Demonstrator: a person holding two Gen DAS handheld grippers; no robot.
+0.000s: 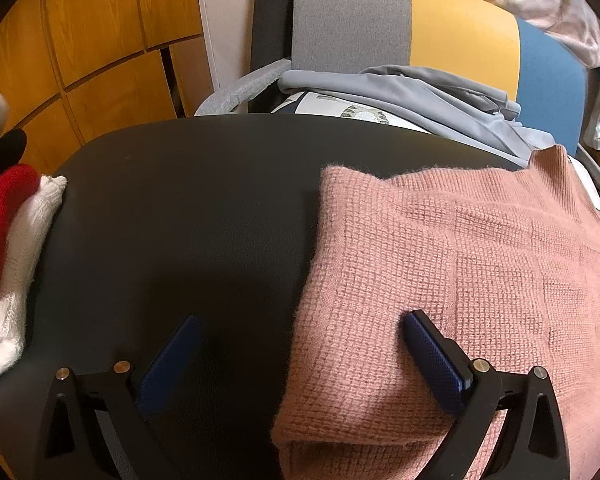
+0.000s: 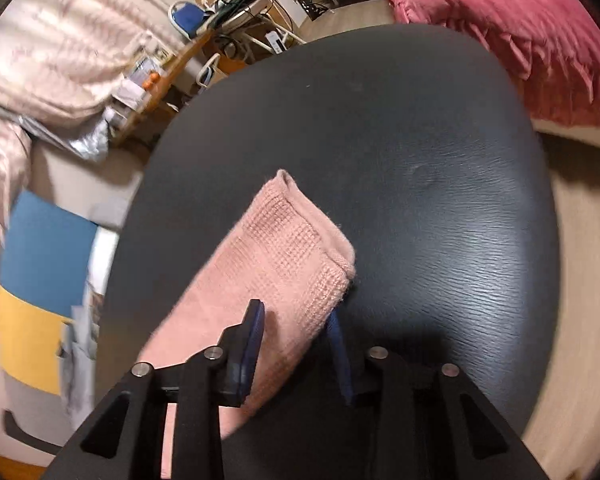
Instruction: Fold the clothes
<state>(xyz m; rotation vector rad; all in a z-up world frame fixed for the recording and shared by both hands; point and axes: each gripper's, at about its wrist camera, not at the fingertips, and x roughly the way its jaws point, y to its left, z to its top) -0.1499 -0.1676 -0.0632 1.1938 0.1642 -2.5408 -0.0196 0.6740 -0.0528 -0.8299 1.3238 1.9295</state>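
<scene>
A pink knitted sweater lies folded on the right half of a black leather-like tabletop. My left gripper stands wide open just above it. Its right finger is over the sweater, its left finger is over bare tabletop, and the sweater's left edge runs between them. In the right wrist view a folded strip of the pink sweater stretches out over the tabletop. My right gripper is shut on that strip, pinching it near its hemmed end.
White knitwear and a red garment lie at the table's left edge. Behind the table, a grey, yellow and blue chair holds a grey-blue garment. A wooden cabinet stands back left. Pink bedding lies beyond the table.
</scene>
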